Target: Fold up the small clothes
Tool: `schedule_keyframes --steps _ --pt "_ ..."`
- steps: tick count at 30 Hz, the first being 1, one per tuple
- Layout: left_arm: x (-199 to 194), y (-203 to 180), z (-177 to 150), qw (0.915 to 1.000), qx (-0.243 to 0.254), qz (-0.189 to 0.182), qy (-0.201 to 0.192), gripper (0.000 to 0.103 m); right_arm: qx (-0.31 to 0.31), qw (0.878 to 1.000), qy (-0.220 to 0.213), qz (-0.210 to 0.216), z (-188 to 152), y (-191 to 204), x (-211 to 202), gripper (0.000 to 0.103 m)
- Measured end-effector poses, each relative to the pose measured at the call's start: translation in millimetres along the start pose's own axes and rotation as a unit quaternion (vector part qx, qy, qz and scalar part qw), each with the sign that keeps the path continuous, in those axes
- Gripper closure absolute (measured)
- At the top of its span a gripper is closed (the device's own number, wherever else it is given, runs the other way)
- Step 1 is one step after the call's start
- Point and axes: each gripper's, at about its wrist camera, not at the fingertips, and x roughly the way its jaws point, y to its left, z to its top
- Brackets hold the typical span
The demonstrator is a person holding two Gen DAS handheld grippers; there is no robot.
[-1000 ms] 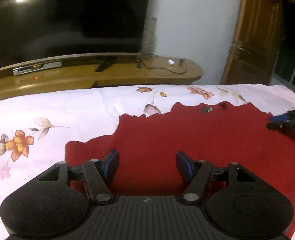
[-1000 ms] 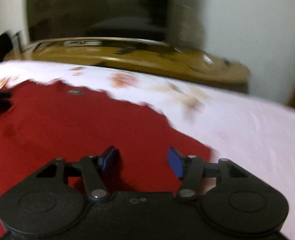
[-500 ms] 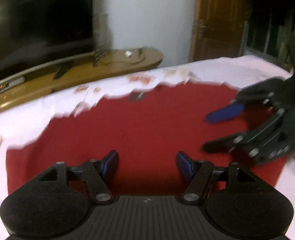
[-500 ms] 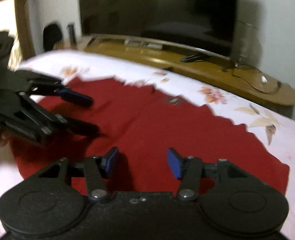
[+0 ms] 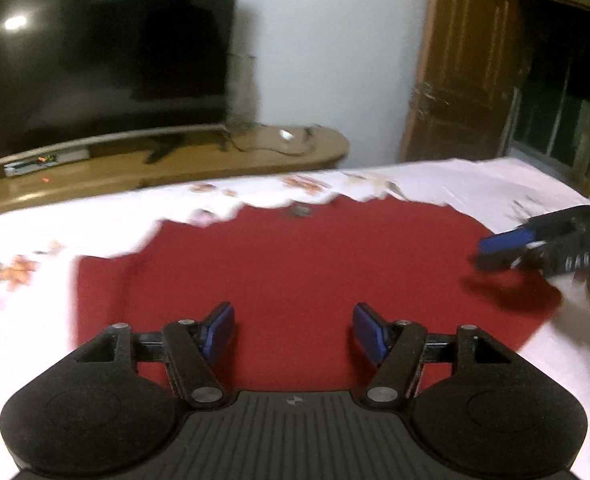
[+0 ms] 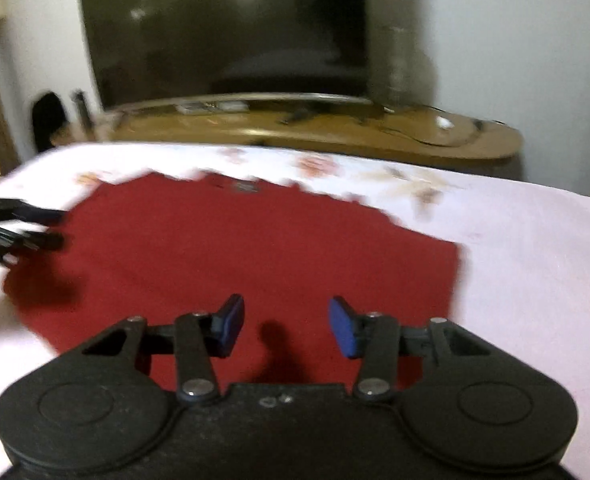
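Small label (image 5: 301,211) on red garment (image 5: 295,272); writing unreadable

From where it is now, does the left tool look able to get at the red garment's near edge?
Probably yes. The left tool is open above the red garment, which lies flat on the floral sheet, with nothing between them; the right tool sits off at the far side.

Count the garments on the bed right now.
1. A single red garment lies spread flat on the floral bedsheet, between the open left gripper and open right gripper. Anything beneath it would be hidden.
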Motion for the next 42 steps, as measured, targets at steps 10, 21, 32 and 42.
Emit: schedule_keyframes --steps 10,21,32,42 --pt "-20.7 4.1 -49.9 0.9987 -0.003 0.044 0.025 0.038 -0.07 0.997 0.045 0.0 -44.1 32.8 1.0 0.059" --pt "-24.5 -13.3 -35.1 0.9954 -0.033 0.087 0.023 0.038 -0.014 1.0 0.008 -0.018 -36.2 22.0 -31.6 0.061" --pt "-22.3 -14.3 -52.5 0.9934 -0.042 0.102 0.032 0.037 -0.014 0.998 0.041 -0.042 -61.0 16.1 -20.2 0.057" --pt "-35.4 -7.8 -55.5 0.9897 -0.049 0.129 0.039 0.037 0.01 0.999 0.022 -0.046 -54.3 8.2 -41.7 0.057"
